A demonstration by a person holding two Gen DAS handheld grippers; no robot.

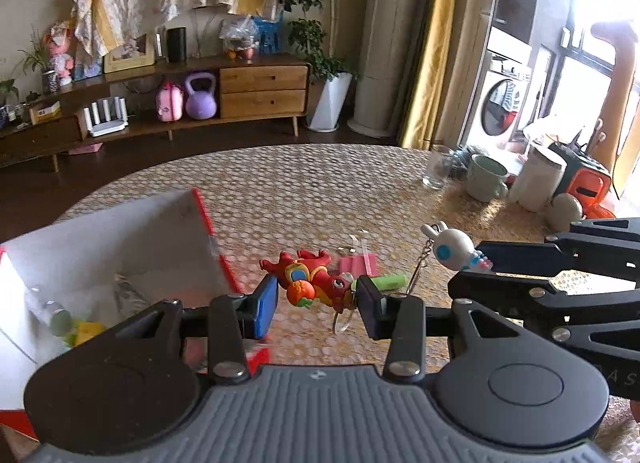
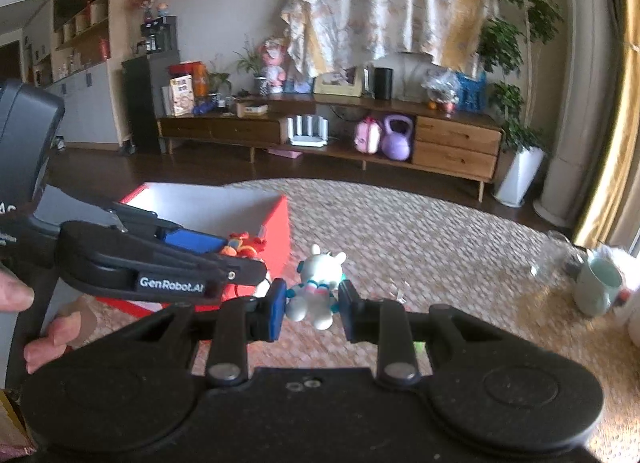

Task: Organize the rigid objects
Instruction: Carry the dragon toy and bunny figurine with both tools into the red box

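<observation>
My left gripper (image 1: 318, 299) is shut on a red dragon keychain toy (image 1: 316, 281), held just above the table beside the red-and-white storage box (image 1: 140, 239). It also shows in the right wrist view (image 2: 244, 245) with the box (image 2: 280, 223) behind it. My right gripper (image 2: 313, 303) is shut on a white rabbit figure (image 2: 318, 289); in the left wrist view the rabbit (image 1: 450, 245) with its key chain hangs at the right gripper's fingertips (image 1: 486, 257). The box holds several small items (image 1: 72, 327).
A pink packet (image 1: 358, 263) and a green tube (image 1: 390, 282) lie on the patterned tablecloth (image 1: 320, 191) past the dragon. A glass (image 1: 438, 169), a green mug (image 1: 486, 179) and a white canister (image 1: 538, 179) stand at the far right.
</observation>
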